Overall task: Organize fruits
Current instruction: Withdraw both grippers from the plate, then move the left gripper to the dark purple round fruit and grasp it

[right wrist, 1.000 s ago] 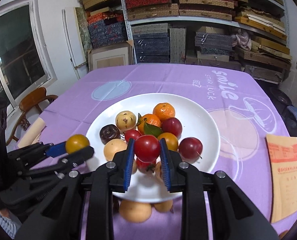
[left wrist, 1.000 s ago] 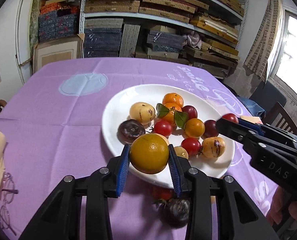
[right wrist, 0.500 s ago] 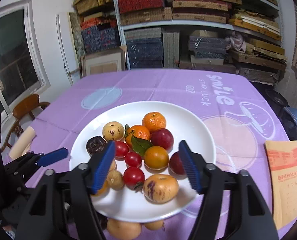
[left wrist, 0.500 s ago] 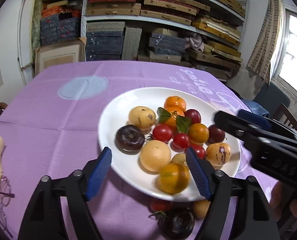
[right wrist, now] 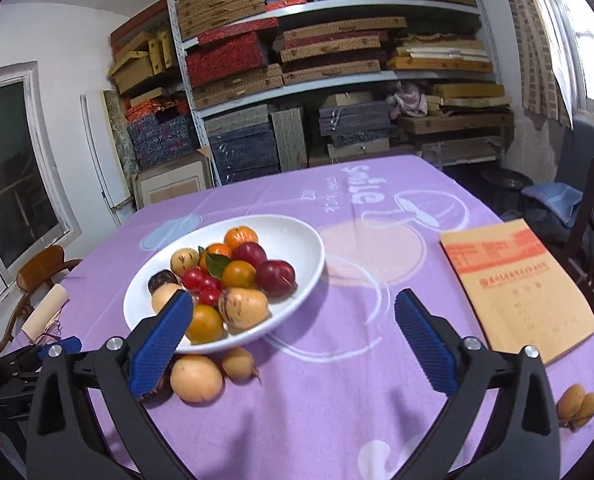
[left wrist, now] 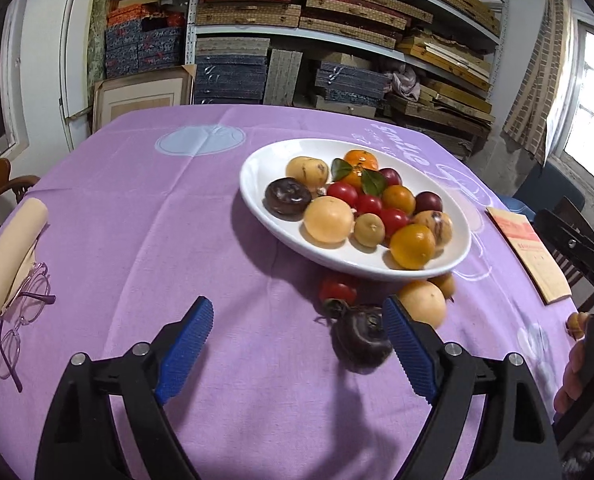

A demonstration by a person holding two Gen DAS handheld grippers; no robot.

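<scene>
Both claws opened, fruit released — "Smile" tablecloth (right wrist: 337, 380)

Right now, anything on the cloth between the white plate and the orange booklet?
No. In the right wrist view the stretch between the white plate and the orange booklet holds only bare purple tablecloth with its printed white and pink pattern.

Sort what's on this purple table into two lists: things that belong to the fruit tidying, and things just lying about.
Part of the job:
- white oval plate of mixed fruit
- loose pale yellow round fruit
- dark purple fruit
- red tomato
- small tan fruit pair

Just lying about:
- orange paper booklet
- purple-rimmed glasses
- cream paper roll
</scene>
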